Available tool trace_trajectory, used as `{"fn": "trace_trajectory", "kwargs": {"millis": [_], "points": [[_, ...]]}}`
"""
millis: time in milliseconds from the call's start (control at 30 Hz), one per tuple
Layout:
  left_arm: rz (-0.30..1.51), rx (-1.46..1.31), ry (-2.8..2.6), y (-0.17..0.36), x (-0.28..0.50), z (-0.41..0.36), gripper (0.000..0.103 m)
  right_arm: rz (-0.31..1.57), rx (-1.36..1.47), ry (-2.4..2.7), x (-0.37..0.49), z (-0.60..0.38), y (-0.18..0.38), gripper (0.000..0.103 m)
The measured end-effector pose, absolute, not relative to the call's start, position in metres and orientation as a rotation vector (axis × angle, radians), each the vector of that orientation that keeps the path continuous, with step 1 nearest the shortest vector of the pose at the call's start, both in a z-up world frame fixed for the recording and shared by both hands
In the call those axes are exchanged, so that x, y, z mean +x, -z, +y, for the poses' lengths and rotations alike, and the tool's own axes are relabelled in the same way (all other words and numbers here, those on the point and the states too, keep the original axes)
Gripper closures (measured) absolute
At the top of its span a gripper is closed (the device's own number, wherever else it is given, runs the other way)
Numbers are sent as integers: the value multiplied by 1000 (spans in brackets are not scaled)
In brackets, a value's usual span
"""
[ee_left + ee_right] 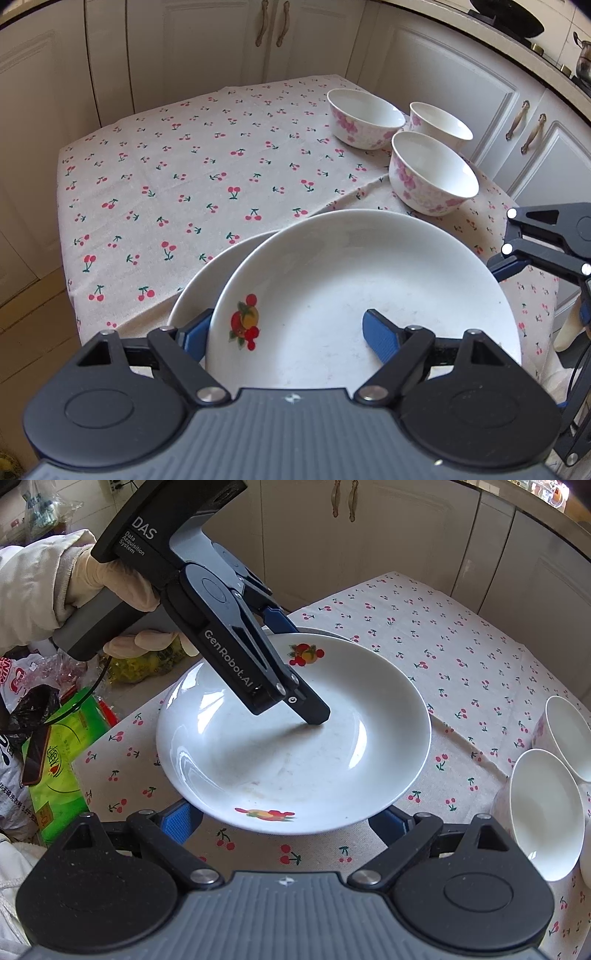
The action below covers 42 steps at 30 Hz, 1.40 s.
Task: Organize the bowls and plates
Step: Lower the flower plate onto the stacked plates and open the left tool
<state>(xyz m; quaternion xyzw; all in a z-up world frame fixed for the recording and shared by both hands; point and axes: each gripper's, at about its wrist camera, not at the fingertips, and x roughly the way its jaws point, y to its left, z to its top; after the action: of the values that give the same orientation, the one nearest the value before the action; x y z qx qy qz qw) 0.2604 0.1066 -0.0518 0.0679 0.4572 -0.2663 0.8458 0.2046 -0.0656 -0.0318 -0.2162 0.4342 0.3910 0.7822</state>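
Note:
A white plate with fruit prints (pixel 351 288) (pixel 295 746) sits tilted on a second white plate (pixel 207 273) on the cherry-print tablecloth. My left gripper (pixel 284 332) (pixel 295 664) straddles the top plate's near rim: one blue finger (pixel 380 336) lies inside the plate, the other (pixel 194 334) outside it; the jaws stand wide apart. My right gripper (pixel 284 821) is open at the opposite rim, with its blue fingers (pixel 181 821) below the plate's edge. Three white bowls with pink flowers (pixel 434 177) (pixel 364 118) (pixel 439 123) stand at the far right.
White cabinets (pixel 221 44) surround the table. Bags and packets (pixel 55 760) lie on the floor left of the table in the right wrist view. Two of the bowls (pixel 543 812) show at that view's right edge.

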Motion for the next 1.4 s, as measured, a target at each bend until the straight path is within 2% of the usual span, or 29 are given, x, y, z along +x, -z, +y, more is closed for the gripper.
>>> {"fn": "trace_trajectory", "kwargs": {"millis": [933, 1400], "points": [[896, 223, 539, 45, 258, 109, 17, 950, -476, -804, 203, -57, 31, 5], [873, 206, 501, 41, 261, 117, 13, 942, -459, -752, 210, -63, 35, 1]]}}
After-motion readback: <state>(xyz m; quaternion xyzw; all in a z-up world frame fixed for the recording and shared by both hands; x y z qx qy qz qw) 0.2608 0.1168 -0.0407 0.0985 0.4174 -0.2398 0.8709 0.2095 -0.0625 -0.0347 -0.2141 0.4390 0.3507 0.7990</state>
